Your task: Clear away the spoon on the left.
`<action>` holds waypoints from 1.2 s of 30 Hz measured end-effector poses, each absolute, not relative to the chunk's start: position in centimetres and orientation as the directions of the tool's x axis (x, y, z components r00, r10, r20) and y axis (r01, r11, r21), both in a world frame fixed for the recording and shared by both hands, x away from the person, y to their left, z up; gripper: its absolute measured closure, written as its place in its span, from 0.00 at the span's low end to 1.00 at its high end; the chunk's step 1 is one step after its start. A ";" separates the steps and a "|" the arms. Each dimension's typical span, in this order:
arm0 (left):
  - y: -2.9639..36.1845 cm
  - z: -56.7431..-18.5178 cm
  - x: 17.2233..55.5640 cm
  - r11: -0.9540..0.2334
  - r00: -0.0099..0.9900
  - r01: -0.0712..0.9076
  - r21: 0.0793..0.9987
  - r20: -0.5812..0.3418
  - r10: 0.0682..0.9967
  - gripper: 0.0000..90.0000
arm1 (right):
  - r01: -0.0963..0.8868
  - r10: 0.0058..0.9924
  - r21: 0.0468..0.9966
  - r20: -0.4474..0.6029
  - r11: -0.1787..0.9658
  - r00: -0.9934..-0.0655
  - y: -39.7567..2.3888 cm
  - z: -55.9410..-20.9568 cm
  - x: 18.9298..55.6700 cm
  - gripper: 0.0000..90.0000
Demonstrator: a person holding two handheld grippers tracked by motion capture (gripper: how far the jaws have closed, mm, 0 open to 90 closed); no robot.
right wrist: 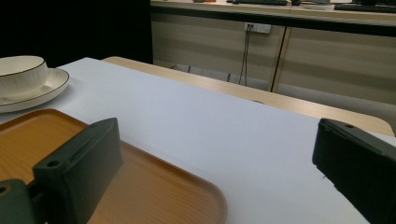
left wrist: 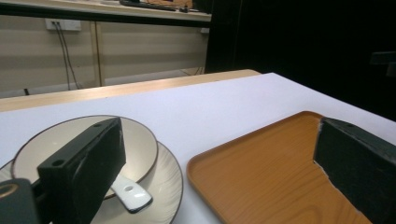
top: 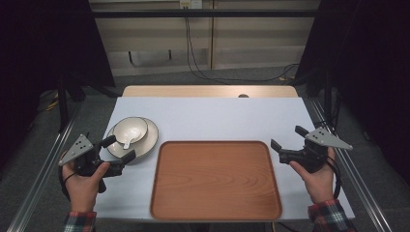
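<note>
**Two open grippers flank a wooden tray**

At the left edge of the table (top: 212, 113), the left gripper (top: 118, 149) is held in the person's left hand (top: 83, 186), jaws spread wide and holding nothing, pointing towards a cream bowl (top: 129, 129). The bowl sits on a plate (top: 147, 142), with a white spoon (left wrist: 132, 194) lying in it. In the middle, near the front edge, lies the wooden tray (top: 215, 180), bare. At the right, the right gripper (top: 289, 137) is held just beside the tray, its jaws likewise apart and empty.
</note>
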State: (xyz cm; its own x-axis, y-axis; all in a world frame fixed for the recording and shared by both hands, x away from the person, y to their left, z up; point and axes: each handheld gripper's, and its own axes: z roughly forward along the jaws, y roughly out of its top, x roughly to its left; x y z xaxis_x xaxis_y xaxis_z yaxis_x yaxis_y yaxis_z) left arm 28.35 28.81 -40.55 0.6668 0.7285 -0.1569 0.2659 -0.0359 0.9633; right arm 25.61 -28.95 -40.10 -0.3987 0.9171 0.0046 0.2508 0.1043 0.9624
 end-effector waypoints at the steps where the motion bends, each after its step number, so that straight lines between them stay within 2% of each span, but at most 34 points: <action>1: 28.8 -40.5 28.3 -0.036 0.667 0.266 0.963 -0.157 0.728 0.02 | 0.251 0.917 0.962 0.005 0.104 -0.399 -28.9 -40.1 25.6 0.01; 17: 28.6 -41.8 29.1 -0.055 0.581 0.334 0.941 -0.160 0.798 0.03 | 0.256 0.902 0.959 0.003 0.119 -0.431 -28.5 -40.6 26.1 0.03; 22: 28.5 -42.0 29.3 -0.045 0.546 0.355 0.934 -0.168 0.821 0.08 | 0.254 0.903 0.960 0.004 0.117 -0.430 -28.5 -40.6 26.0 0.03; 36: 28.3 -43.0 29.6 -0.071 0.477 0.362 0.930 -0.119 0.871 0.24 | 0.249 0.901 0.963 0.013 0.107 -0.434 -28.4 -40.5 25.9 0.03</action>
